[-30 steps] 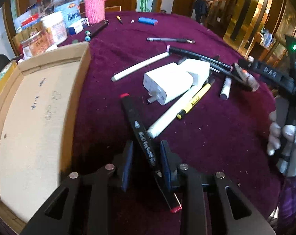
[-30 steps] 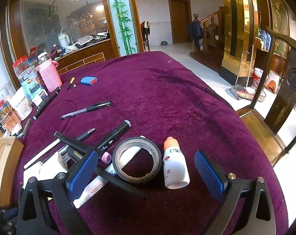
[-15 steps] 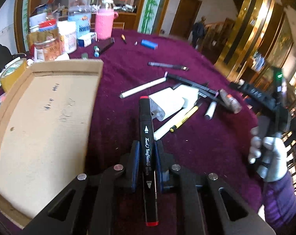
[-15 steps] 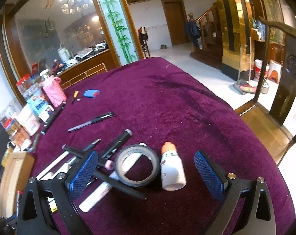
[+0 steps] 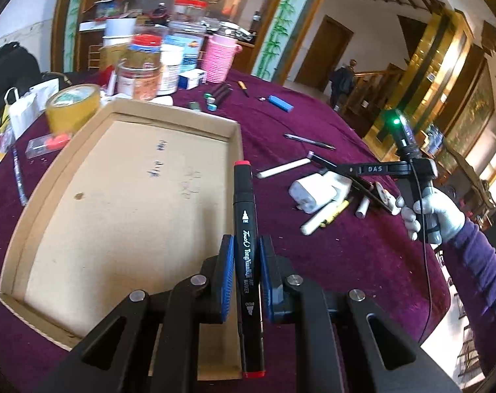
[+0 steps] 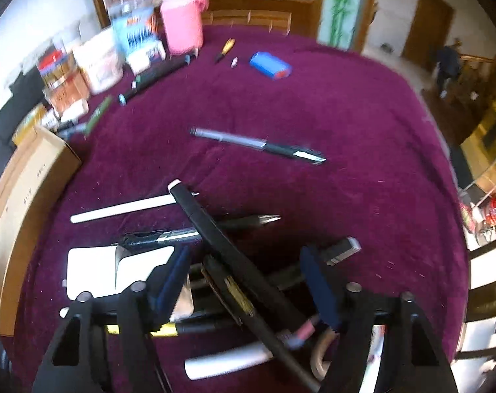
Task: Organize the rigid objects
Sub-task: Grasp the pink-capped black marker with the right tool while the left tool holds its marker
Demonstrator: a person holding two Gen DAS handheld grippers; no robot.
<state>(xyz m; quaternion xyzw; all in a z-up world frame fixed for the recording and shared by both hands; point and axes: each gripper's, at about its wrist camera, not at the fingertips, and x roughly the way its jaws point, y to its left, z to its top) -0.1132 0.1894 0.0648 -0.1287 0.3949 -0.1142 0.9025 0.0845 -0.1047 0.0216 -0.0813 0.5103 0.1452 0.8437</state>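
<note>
The left gripper clamps a black marker above the cardboard tray. The right gripper, beside that tray, has just been closing, pads apart around a long black pen

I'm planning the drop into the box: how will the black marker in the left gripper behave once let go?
The black marker looks stiff and light. Its blocky barrel probably resists rolling in the cardboard tray, though smooth plastic may slide slightly.

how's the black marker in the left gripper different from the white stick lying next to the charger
The black marker is dark with red end caps and white lettering; the white stick is plain white. The marker is clamped in the left gripper, off the cloth; the stick lies loose on the purple tablecloth. The marker looks thicker. Both are long, straight, rigid rods.
</note>
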